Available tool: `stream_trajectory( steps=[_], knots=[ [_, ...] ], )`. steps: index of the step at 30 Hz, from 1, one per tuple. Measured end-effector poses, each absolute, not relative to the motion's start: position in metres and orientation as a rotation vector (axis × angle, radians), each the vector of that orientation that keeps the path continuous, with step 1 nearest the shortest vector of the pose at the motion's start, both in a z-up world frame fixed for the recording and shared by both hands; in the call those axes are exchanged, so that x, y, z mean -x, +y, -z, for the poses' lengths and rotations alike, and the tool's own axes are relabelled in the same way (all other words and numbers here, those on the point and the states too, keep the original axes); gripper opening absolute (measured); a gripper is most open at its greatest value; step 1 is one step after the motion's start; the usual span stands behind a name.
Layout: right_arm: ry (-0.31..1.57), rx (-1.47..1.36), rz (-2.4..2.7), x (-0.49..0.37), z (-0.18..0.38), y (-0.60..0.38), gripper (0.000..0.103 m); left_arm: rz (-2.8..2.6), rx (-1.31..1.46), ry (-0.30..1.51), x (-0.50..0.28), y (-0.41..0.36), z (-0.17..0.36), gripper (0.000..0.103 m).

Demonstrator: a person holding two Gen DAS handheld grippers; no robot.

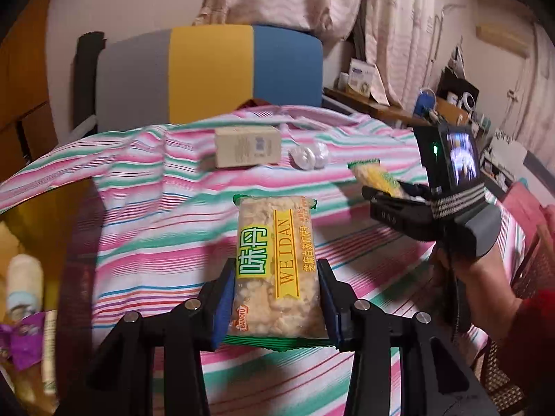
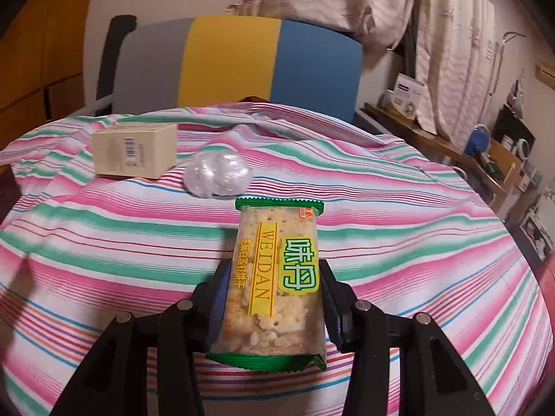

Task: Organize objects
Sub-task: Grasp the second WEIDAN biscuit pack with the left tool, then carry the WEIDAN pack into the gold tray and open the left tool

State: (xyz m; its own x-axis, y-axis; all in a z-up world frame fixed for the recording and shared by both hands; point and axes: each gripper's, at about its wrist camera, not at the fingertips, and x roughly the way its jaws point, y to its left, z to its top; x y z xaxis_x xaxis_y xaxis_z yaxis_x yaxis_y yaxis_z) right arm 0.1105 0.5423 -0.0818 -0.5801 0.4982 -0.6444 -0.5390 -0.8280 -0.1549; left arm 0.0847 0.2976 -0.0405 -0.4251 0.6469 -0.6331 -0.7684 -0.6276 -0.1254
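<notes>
A clear cracker packet [image 1: 275, 270] with green ends and a yellow label stands lengthwise between the blue pads of my left gripper [image 1: 275, 298], which is shut on it above the striped cloth [image 1: 145, 208]. At the right of the left wrist view, a hand holds my right gripper [image 1: 388, 190] with a second packet [image 1: 373, 173] sticking out of it. In the right wrist view that same kind of packet [image 2: 274, 277] is clamped between the pads of my right gripper [image 2: 274, 294], lifted off the cloth [image 2: 104, 242].
A beige carton [image 2: 135, 150] and a crumpled clear plastic bundle [image 2: 218, 173] lie at the far side of the cloth. Behind them is a grey, yellow and blue chair back [image 2: 236, 62]. A yellow container [image 1: 20, 277] with snacks sits at the left. Cluttered shelves [image 1: 451, 104] line the right wall.
</notes>
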Motion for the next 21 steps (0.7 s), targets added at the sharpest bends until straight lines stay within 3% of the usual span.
stream_trajectory(
  steps=[8, 15, 21],
  knots=[
    [-0.025, 0.98, -2.39, -0.101, 0.078, 0.522, 0.048, -2.215, 0.861, 0.114, -0.059, 0.243, 0.017, 0.045],
    [0.052, 1.004, -2.492, -0.098, 0.069, 0.485, 0.048, -2.291, 0.919, -0.007, -0.028, 0.202, 0.014, 0.045],
    [0.379, 0.991, -2.585, -0.093, 0.071, 0.452, 0.048, -2.372, 0.988, -0.075, -0.001, 0.171, 0.021, 0.045]
  ],
)
